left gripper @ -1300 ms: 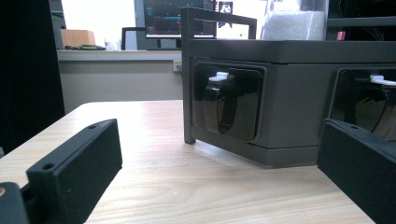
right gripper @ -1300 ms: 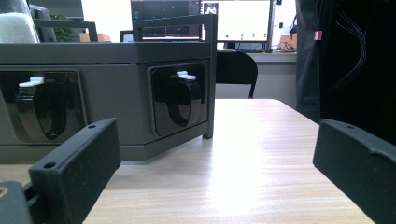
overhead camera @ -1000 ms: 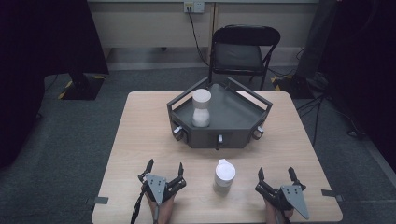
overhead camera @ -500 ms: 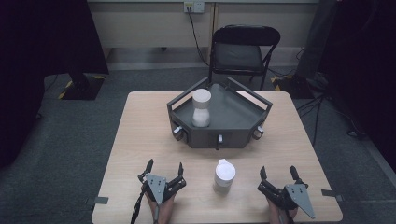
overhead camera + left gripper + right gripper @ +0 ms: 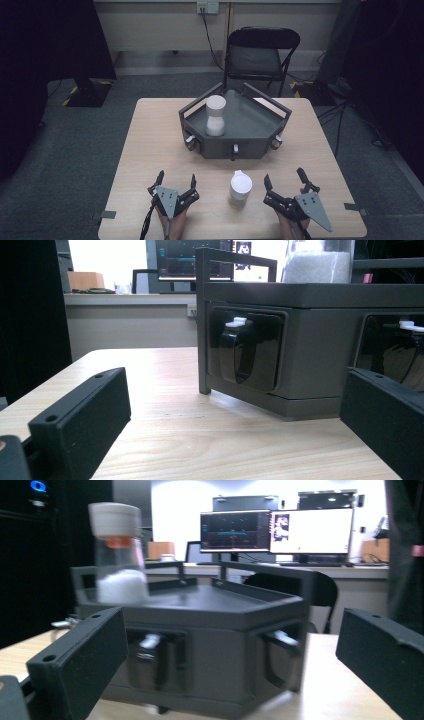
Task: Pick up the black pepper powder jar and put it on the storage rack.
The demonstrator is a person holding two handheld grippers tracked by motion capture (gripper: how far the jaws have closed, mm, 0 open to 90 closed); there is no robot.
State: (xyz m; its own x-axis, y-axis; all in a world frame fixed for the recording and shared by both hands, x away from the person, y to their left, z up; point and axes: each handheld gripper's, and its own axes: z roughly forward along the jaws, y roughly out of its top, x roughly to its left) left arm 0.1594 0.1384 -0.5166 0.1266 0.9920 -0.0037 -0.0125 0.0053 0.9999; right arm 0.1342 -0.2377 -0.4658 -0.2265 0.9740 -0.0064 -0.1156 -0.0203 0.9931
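Note:
A dark grey six-sided tray (image 5: 260, 131) stands at the middle back of the wooden table. Upright in its left part is a clear jar (image 5: 216, 116) with a white cap and white filling; the same jar (image 5: 117, 555) appears in the right gripper view. A second white-lidded jar (image 5: 240, 187) stands on the table in front of the tray, between the two grippers. My left gripper (image 5: 176, 176) rests open near the front edge, left of that jar, facing the tray wall (image 5: 310, 340). To the jar's right, my right gripper (image 5: 283, 175) is open and holds nothing.
A black folding chair (image 5: 260, 55) stands behind the table. Small knobs (image 5: 190, 142) and dark latches (image 5: 247, 355) stick out of the tray's front walls. Bare wood lies left (image 5: 150, 135) and right of the tray. Tape marks (image 5: 353, 206) sit near the table's front corners.
My right gripper has shifted slightly left and turned a little toward the jar on the table. The left gripper, both jars and the tray have stayed put.

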